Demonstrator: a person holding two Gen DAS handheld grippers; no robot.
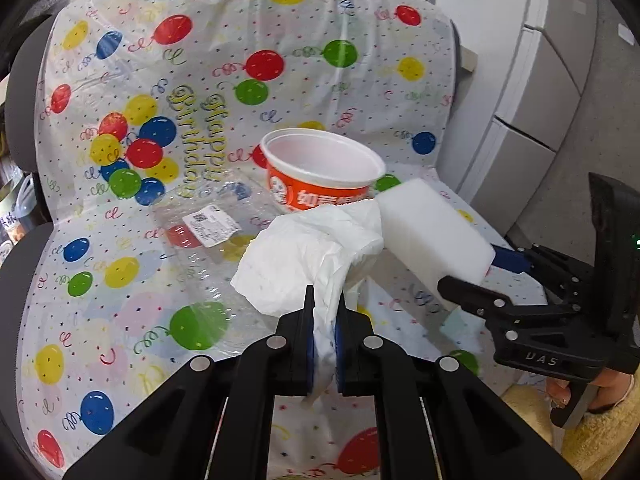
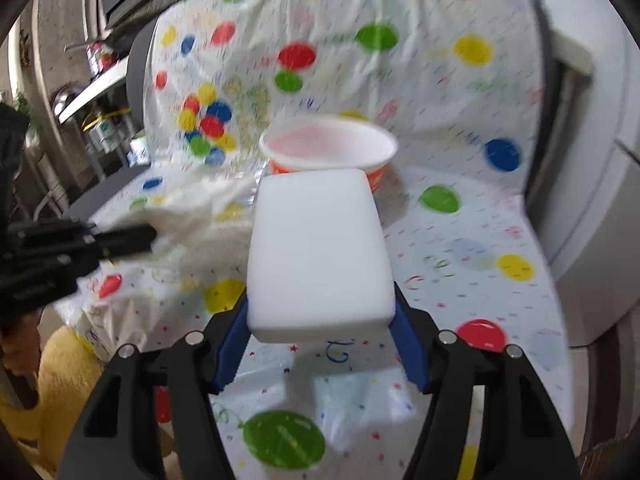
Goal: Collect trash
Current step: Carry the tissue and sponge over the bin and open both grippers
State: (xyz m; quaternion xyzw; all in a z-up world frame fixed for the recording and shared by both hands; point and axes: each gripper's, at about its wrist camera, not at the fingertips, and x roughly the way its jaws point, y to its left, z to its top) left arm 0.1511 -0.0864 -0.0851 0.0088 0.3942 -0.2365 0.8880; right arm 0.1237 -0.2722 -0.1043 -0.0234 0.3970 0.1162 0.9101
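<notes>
The left gripper [image 1: 325,312] is pinching a crumpled white tissue [image 1: 308,256], its jaws pressed nearly together on the paper, which is bunching out ahead of the fingertips. The right gripper [image 2: 320,312] is clamping a white foam block [image 2: 320,248] between its blue pads [image 2: 234,344], jaws standing wide on the block's sides. An orange cup [image 1: 320,172] is sitting behind both on the balloon-print sheet [image 1: 120,300]. Only the sharp left wrist view is showing a clear plastic container [image 1: 208,232] with a label lying left of the tissue; the right view is blurring it.

bowl [image 1: 320,168]: on the tablecloth [image 1: 120,280], behind the tissue [image 1: 308,256]
sponge [image 1: 432,232]: right of tissue
</notes>
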